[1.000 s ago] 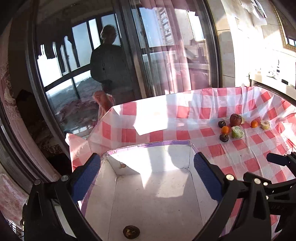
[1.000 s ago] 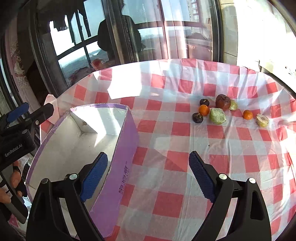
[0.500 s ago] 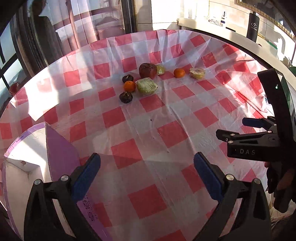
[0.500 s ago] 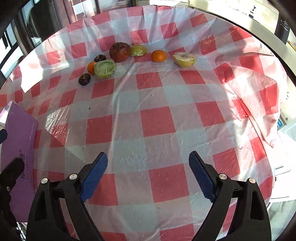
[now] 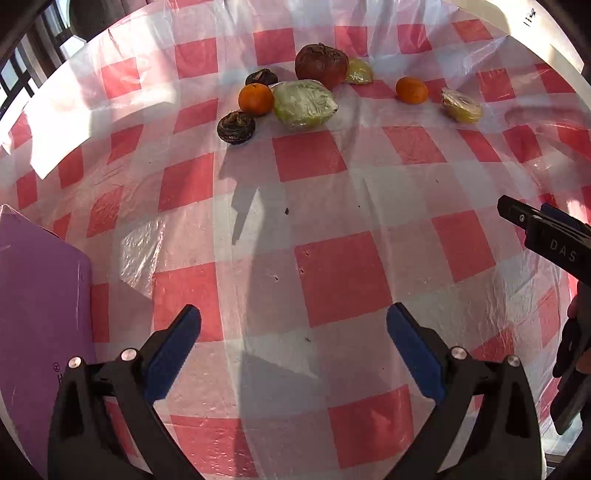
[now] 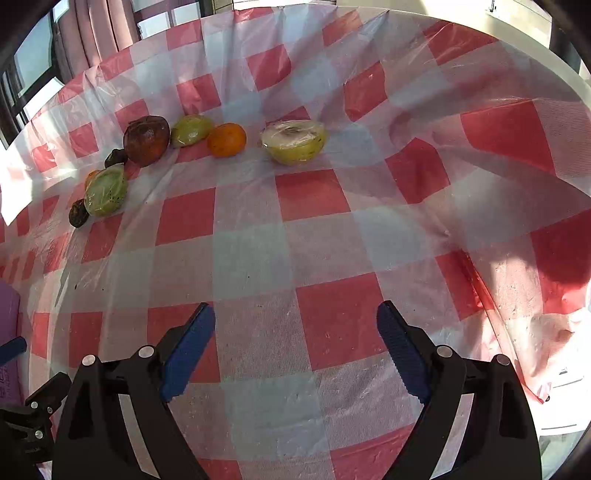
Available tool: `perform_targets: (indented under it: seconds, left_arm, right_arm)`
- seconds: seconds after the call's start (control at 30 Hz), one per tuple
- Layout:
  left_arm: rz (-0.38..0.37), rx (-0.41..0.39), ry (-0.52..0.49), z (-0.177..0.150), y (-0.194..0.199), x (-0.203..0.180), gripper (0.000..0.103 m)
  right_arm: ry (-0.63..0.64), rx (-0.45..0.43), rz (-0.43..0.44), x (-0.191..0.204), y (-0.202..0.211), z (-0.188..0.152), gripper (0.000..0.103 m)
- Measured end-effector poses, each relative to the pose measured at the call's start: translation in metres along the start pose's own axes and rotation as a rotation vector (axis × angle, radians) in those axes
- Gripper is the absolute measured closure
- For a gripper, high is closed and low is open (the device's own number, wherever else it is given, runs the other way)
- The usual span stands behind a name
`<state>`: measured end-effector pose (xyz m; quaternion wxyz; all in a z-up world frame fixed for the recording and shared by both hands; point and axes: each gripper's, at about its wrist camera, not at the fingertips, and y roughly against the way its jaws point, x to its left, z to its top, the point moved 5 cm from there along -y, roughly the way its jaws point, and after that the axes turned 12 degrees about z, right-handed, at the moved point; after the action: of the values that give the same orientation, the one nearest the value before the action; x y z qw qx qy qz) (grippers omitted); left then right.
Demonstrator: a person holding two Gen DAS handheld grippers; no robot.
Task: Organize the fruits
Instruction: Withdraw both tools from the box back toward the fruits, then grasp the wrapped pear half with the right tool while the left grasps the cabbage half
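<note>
Several fruits lie at the far side of the red-checked tablecloth: a dark red apple, a wrapped green half fruit, two oranges, two dark shrivelled fruits, and a wrapped yellow half fruit. In the right wrist view the yellow half, an orange and the apple lie ahead. My left gripper is open and empty above the cloth. My right gripper is open and empty too; it shows in the left wrist view.
A purple cardboard box stands at the left. The tablecloth hangs over the table's right edge in folds. Windows and curtains are behind the table.
Both grippers have swung from the box towards the fruits and moved closer; the fruits look larger. The box has slid to the left edge of both views. Both stay open.
</note>
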<state>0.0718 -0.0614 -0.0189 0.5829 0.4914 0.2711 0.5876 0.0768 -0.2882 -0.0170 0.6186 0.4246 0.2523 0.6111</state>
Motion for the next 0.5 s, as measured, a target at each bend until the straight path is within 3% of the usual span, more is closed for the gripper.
perform_targets:
  seconds: [0.3, 0.5]
  left_arm:
    - [0.092, -0.029, 0.029, 0.058, -0.037, -0.012, 0.002]
    - [0.092, -0.038, 0.074, 0.083, -0.052, -0.012, 0.007]
  right_arm:
    - [0.025, -0.051, 0.007, -0.02, -0.052, 0.067, 0.017]
    - [0.067, -0.05, 0.031, -0.023, -0.083, 0.095, 0.018]
